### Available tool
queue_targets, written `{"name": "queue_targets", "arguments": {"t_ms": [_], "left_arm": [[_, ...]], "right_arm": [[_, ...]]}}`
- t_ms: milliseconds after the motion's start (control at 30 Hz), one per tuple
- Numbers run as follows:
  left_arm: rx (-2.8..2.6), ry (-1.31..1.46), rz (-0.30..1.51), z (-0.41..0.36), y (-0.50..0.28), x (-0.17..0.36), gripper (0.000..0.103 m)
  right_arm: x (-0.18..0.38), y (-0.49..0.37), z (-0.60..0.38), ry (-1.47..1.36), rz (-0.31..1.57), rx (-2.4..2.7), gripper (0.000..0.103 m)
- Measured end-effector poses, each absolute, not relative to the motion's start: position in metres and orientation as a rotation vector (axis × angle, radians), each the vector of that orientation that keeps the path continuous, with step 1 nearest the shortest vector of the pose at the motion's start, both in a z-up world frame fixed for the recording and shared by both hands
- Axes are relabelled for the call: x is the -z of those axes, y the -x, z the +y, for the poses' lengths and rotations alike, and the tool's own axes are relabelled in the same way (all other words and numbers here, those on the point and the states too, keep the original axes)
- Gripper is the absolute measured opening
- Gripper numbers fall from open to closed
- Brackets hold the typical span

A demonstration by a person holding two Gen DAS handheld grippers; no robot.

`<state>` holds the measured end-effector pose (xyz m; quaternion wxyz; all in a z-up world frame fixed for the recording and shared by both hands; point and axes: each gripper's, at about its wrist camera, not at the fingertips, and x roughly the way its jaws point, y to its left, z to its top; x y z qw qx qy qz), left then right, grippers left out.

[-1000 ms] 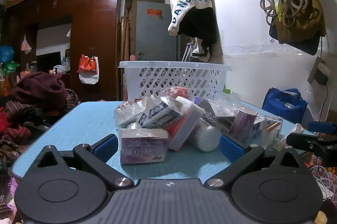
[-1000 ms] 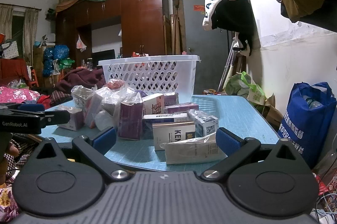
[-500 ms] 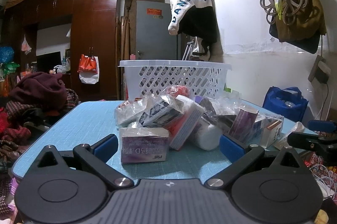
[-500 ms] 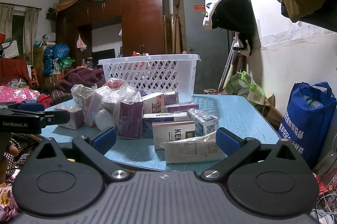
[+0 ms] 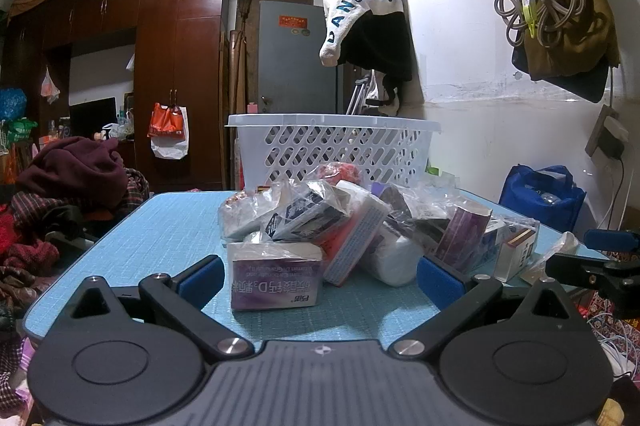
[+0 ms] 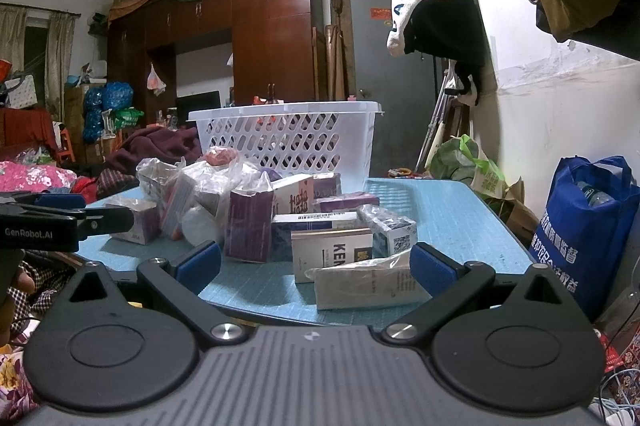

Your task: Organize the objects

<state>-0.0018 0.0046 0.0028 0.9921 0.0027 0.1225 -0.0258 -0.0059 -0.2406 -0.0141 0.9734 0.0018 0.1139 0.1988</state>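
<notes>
A heap of boxes and bagged packets (image 5: 352, 226) lies on the table (image 5: 160, 226), and a basket (image 5: 336, 146) stands on the table behind the heap. In the left wrist view one box (image 5: 276, 280) sits at the heap's near edge. In the right wrist view a wrapped flat pack (image 6: 368, 284) lies nearest, with a box (image 6: 332, 252) just behind it. A bag (image 6: 588, 226) stands beside the table on the right.

— The basket (image 5: 332, 150)? 
— White perforated plastic, slightly glossy. 
— The pile? 
— Cardboard boxes (image 6: 248, 230) in crinkly clear film (shiny where lit), on a matt blue gridded table (image 5: 160, 226). 
— The wardrobe (image 6: 272, 38)? 
— Polished reddish wood.
</notes>
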Motion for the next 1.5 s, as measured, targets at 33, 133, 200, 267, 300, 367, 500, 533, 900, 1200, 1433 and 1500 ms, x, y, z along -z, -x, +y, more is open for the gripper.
{"name": "queue_targets", "arguments": {"t_ms": [33,133,200,267,300,367,500,533,900,1200,1433,1500], "left_arm": [[0.052,-0.005,0.245,0.005,0.002,-0.003,0.103],[0.050,-0.003,0.246,0.006,0.001,-0.003,0.103],[0.049,-0.001,0.246,0.006,0.001,-0.003,0.103],[0.049,-0.001,0.247,0.007,0.001,-0.003,0.103],[0.049,-0.002,0.247,0.007,0.001,-0.003,0.103],[0.049,-0.002,0.247,0.008,0.001,-0.003,0.103],[0.049,0.003,0.243,0.008,0.001,-0.003,0.103],[0.047,0.005,0.243,0.009,0.001,-0.004,0.103],[0.043,0.010,0.248,0.011,0.000,-0.004,0.103],[0.016,0.014,0.240,0.020,-0.004,0.002,0.103],[0.011,0.021,0.268,0.035,-0.018,0.014,0.102],[0.017,0.028,0.271,0.036,-0.023,0.017,0.102]], "right_arm": [[0.014,0.006,-0.241,-0.004,0.230,-0.401,0.103],[0.014,0.006,-0.240,-0.005,0.231,-0.401,0.103],[0.014,0.006,-0.240,-0.005,0.231,-0.402,0.103],[0.014,0.006,-0.240,-0.004,0.231,-0.402,0.103],[0.014,0.006,-0.240,-0.004,0.231,-0.402,0.103],[0.014,0.006,-0.240,-0.002,0.230,-0.403,0.103],[0.015,0.006,-0.240,-0.001,0.230,-0.405,0.103],[0.015,0.006,-0.240,-0.001,0.231,-0.404,0.103],[0.016,0.007,-0.239,0.017,0.227,-0.420,0.103],[0.020,0.005,-0.242,0.015,0.203,-0.422,0.103],[0.028,-0.004,-0.245,0.013,0.230,-0.426,0.103],[0.031,-0.009,-0.247,0.003,0.233,-0.412,0.103]]}}
